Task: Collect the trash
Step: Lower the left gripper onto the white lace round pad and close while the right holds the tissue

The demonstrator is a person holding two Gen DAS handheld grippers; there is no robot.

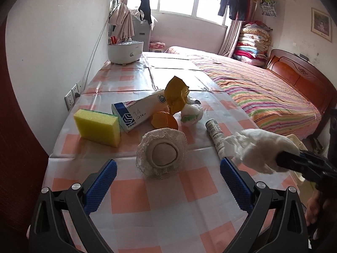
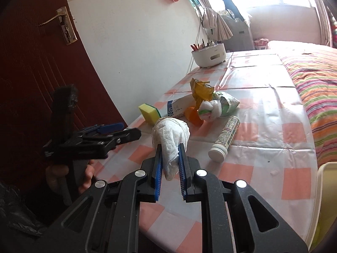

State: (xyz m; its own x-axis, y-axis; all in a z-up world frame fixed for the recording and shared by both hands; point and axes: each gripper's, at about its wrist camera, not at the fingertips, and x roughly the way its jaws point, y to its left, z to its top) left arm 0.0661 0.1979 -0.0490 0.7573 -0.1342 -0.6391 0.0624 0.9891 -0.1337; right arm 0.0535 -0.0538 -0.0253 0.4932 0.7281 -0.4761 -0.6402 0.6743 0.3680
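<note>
**Right wrist view: tissue clamped, clutter ahead on the checked table**

The right wrist view showed the right gripper (image 2: pixel 170 158) closed on a crumpled white tissue (image 2: pixel 171 135), held above the table's (image 2: pixel 263 147) near part, where bare checked cloth lay open. The table's right edge ran close beside a striped bed (image 2: pixel 316 84); a white wall (image 2: pixel 137 42) bounded the left. The left gripper (image 1: pixel 168 181) stood wide open, empty, just short of a lace-trimmed round pad (image 1: pixel 162 151). Beyond lay a yellow sponge (image 1: pixel 98 127), a blue-and-white carton (image 1: pixel 137 111), an orange piece (image 1: pixel 165 121), a crumpled yellow wrapper (image 1: pixel 175 96), a wadded white-and-green wrapper (image 1: pixel 191 113) and a white tube (image 1: pixel 215 135) on its side. A white pot (image 1: pixel 125 51) stood at the far end. Laundry hung across the window.
</note>
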